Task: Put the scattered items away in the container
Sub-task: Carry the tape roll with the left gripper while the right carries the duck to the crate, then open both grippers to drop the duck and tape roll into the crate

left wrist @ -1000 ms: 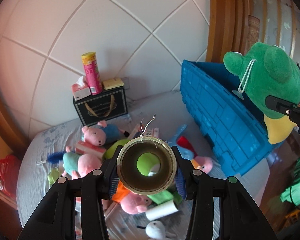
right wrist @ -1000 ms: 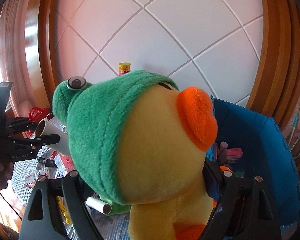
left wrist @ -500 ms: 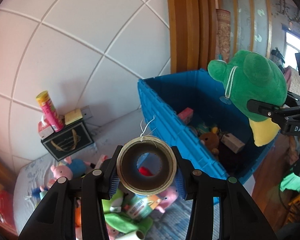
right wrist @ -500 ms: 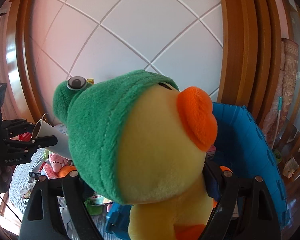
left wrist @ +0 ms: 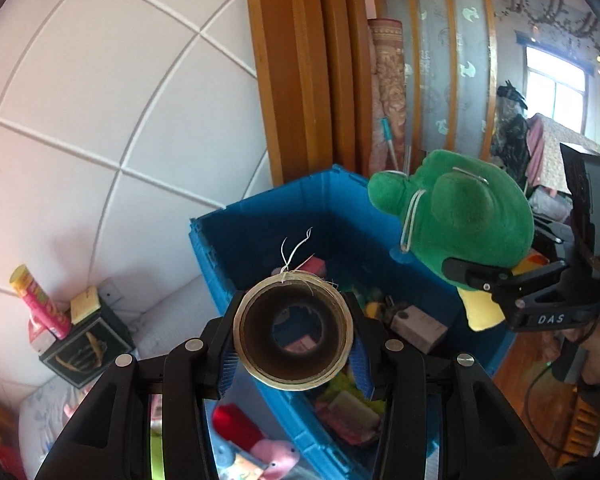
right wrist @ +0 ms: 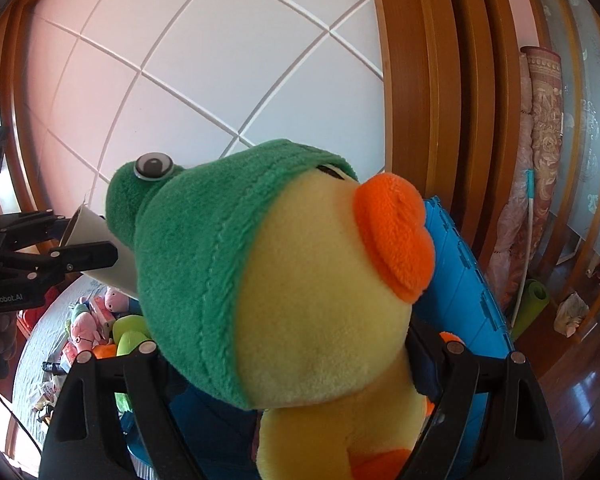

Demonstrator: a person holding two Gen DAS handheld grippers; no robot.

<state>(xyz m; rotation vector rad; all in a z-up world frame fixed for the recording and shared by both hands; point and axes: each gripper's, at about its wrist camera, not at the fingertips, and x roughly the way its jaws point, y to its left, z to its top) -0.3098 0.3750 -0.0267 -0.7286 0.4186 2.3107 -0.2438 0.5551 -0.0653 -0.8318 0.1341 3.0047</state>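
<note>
My left gripper (left wrist: 294,344) is shut on a cardboard tube (left wrist: 256,360), seen end-on, with loose threads at its top rim. It hangs over the near left corner of the blue crate (left wrist: 260,232). My right gripper (right wrist: 300,356) is shut on a yellow plush duck in a green frog hood (right wrist: 312,300), which fills its view. In the left wrist view the duck (left wrist: 460,216) hangs over the crate's right side. The right wrist view shows the left gripper (right wrist: 80,244) with the tube (right wrist: 100,236) at far left and the crate's rim (right wrist: 460,280) behind the duck.
Several boxes and toys lie inside the crate (left wrist: 416,324). Pink pig plushes (right wrist: 84,328) and other items are strewn on the bed at lower left. A black box (left wrist: 84,344) with a pink can (left wrist: 40,300) stands by the white panelled wall. Wooden frame (left wrist: 300,80) behind.
Both grippers have swung from the bed's pile towards the crate. The left view now looks down into the crate. The tube and the duck stay held.
</note>
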